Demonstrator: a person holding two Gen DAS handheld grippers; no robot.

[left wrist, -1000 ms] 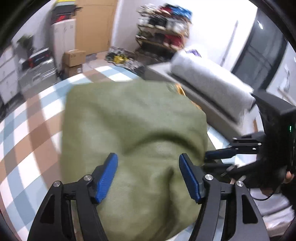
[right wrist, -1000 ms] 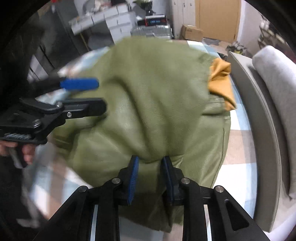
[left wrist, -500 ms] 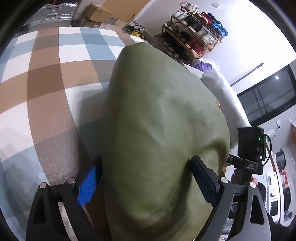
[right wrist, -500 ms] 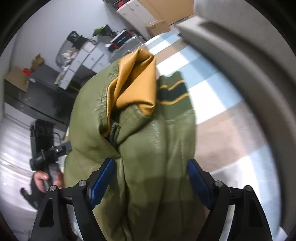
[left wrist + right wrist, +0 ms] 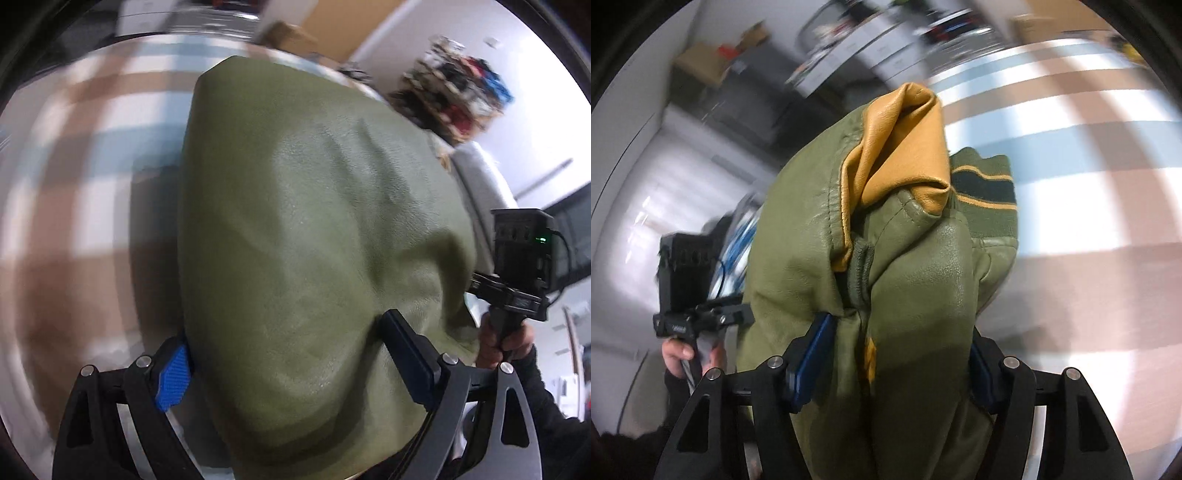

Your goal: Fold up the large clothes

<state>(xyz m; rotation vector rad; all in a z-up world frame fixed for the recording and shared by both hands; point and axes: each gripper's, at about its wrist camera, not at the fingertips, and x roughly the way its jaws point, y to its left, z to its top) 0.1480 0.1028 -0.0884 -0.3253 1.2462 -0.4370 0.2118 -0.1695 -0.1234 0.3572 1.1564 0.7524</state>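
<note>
An olive green leather jacket point(image 5: 317, 240) with a mustard yellow lining point(image 5: 901, 147) and striped ribbed hem point(image 5: 986, 184) is folded into a thick bundle. It fills both wrist views. My left gripper point(image 5: 291, 365) stands wide open with the bundle between its fingers. My right gripper point(image 5: 894, 365) is also open wide around the other side of the bundle, with blue pads point(image 5: 812, 358) against the leather. The right gripper shows in the left wrist view point(image 5: 517, 280). The left gripper shows in the right wrist view point(image 5: 698, 314).
A checked brown, blue and white surface point(image 5: 74, 184) lies under the jacket. A grey sofa cushion point(image 5: 480, 177) and a shoe rack point(image 5: 454, 99) stand beyond. Boxes and shelves point(image 5: 849, 55) line the far wall.
One second ago my right gripper was shut on the jacket; it has opened wide around the bundle. The left gripper has stayed open, and both views swung, the jacket bundle now lifted between them.
</note>
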